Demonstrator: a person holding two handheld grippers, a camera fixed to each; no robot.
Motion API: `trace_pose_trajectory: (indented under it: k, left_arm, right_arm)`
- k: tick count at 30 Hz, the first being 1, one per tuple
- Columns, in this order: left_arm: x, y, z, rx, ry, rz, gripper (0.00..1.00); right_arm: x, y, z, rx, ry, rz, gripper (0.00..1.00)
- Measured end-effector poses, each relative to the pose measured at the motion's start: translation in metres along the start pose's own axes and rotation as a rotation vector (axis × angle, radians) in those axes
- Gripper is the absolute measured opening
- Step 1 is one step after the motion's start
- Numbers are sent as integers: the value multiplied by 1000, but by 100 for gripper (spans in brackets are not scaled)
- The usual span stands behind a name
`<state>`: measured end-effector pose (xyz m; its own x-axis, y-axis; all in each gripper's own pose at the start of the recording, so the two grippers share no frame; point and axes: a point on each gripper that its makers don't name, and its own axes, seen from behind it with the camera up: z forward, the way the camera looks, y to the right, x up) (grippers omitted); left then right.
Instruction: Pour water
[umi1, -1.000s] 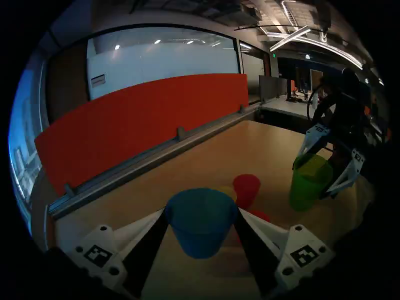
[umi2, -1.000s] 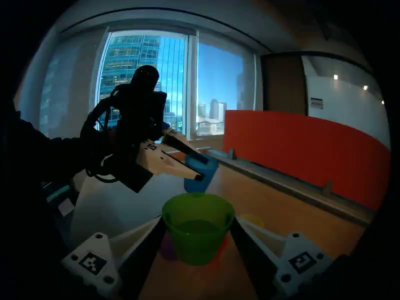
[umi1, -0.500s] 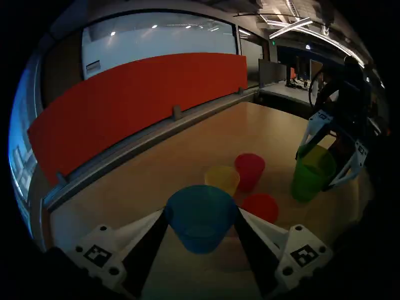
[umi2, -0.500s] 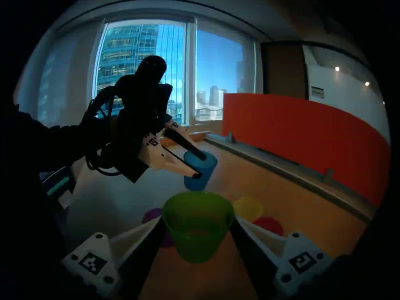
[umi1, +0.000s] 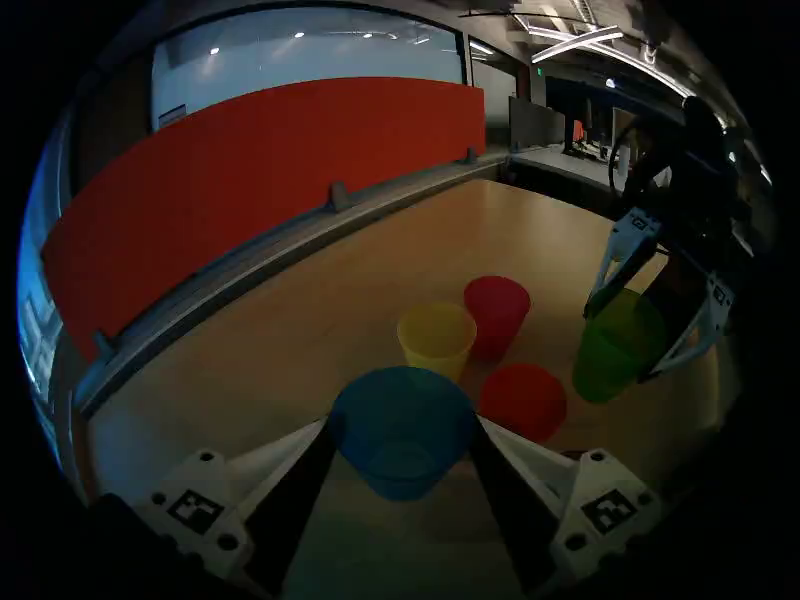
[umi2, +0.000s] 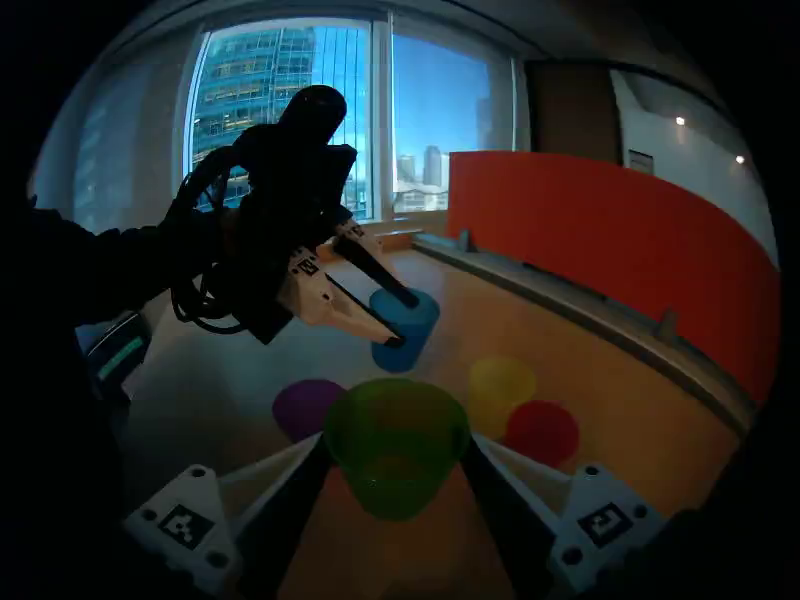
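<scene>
— Left tool (umi1: 402, 428): clamped on blue cup (umi1: 400, 472), aloft over worktop (umi1: 300, 330). Right tool (umi2: 397, 442): clamped on green cup (umi2: 395, 485), also aloft.
— Handling?
— Probably light, thin plastic, slick; squeeze mid-wall, gently. Smooth wooden worktop; yellow cup (umi1: 437, 340) and red cup (umi1: 496, 315) standing below. Red divider (umi1: 250, 170), big windows (umi2: 440, 120) behind.

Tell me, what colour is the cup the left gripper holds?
The cup is blue, clearest in the left gripper view.

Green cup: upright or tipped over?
Upright, roughly: the green cup has its open rim on top, clamped by the right gripper.
</scene>
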<state>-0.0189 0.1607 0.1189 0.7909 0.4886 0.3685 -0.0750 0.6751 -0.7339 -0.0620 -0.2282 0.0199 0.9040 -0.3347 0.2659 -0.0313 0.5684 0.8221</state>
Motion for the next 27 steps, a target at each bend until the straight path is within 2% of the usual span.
trace_pose_trajectory:
  k: [15,27]
  left_arm:
    - [-22,5,18,-32,-41,2,89]
    - [-33,7,27,-47,-54,-5,89]
  right_arm:
    - [-33,-2,11,22,-79,3,90]
    - [-49,-3,15,24,-105,12,90]
